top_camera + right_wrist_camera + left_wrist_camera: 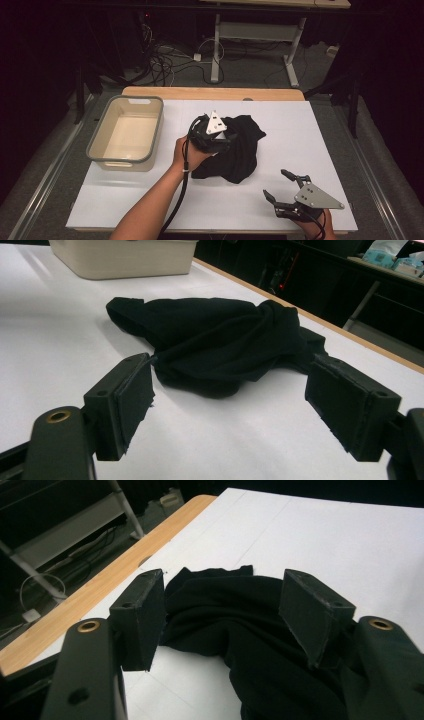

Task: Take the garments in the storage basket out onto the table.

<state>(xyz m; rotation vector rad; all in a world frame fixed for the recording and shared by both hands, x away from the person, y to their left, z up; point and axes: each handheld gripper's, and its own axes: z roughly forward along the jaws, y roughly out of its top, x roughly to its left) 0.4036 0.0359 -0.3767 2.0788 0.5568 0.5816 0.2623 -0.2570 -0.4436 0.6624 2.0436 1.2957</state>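
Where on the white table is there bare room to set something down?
Free: the table right of the black cloth, and the near-left strip below the bin. Crowded: the middle, where the left hand-held gripper sits at the cloth, and the near-right corner with the right hand-held gripper.

You get a brightly lit white table (300,130) amid dark surroundings; the black cloth (240,145) loses detail, and near jaws look soft.

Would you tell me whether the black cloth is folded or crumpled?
Crumpled: the black cloth lies bunched in uneven folds on the white table.
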